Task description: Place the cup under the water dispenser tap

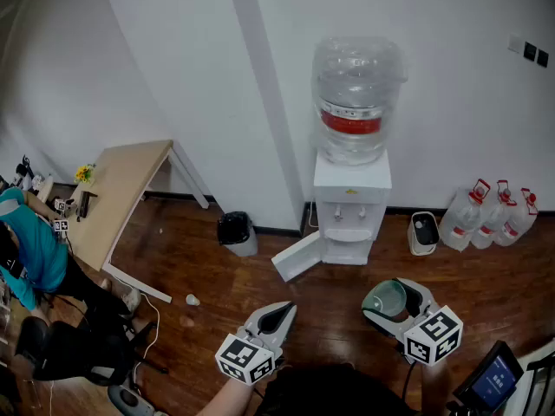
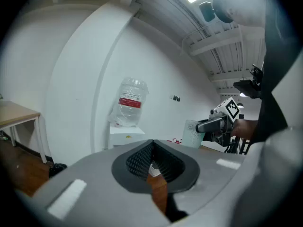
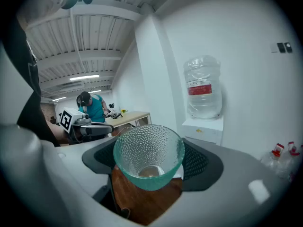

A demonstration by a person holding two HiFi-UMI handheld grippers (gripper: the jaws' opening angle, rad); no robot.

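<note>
The white water dispenser (image 1: 351, 206) stands against the wall with a clear bottle (image 1: 357, 98) on top; its taps (image 1: 349, 216) are small and sit over a recess. My right gripper (image 1: 395, 306) is shut on a green-tinted dimpled glass cup (image 1: 386, 300), held well short of the dispenser, above the wood floor. In the right gripper view the cup (image 3: 149, 157) sits upright between the black pads (image 3: 199, 162), and the dispenser (image 3: 204, 126) shows behind it to the right. My left gripper (image 1: 273, 319) hangs to the left, its tips together (image 2: 152, 143) with nothing between them.
The dispenser's lower cabinet door (image 1: 299, 258) stands open to the left. A black bin (image 1: 236, 230) sits by the wall, several water jugs (image 1: 490, 215) and a small white appliance (image 1: 423, 232) at the right. A wooden table (image 1: 121, 189) and a seated person (image 1: 30, 250) are far left.
</note>
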